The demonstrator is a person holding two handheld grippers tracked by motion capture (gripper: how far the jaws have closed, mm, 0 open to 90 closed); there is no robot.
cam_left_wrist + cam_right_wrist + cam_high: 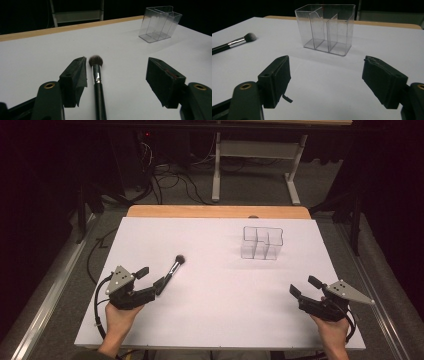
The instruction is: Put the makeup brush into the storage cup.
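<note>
A makeup brush (174, 268) with a black handle, silver ferrule and dark bristles lies on the white table (220, 310), left of centre. My left gripper (152, 278) is open around the handle's near end; in the left gripper view the brush (98, 82) lies between the jaws, close to the left pad, untouched by either. A clear plastic organizer (262, 243) with several compartments stands upright at the back right, empty. My right gripper (305, 286) hovers open at the front right, facing the organizer (327, 28), nothing between its jaws.
The table's wooden far edge (218, 211) runs behind the white sheet. Beyond it are a grey stand (255, 162) and cables on the floor. Open surface lies between the brush and the organizer.
</note>
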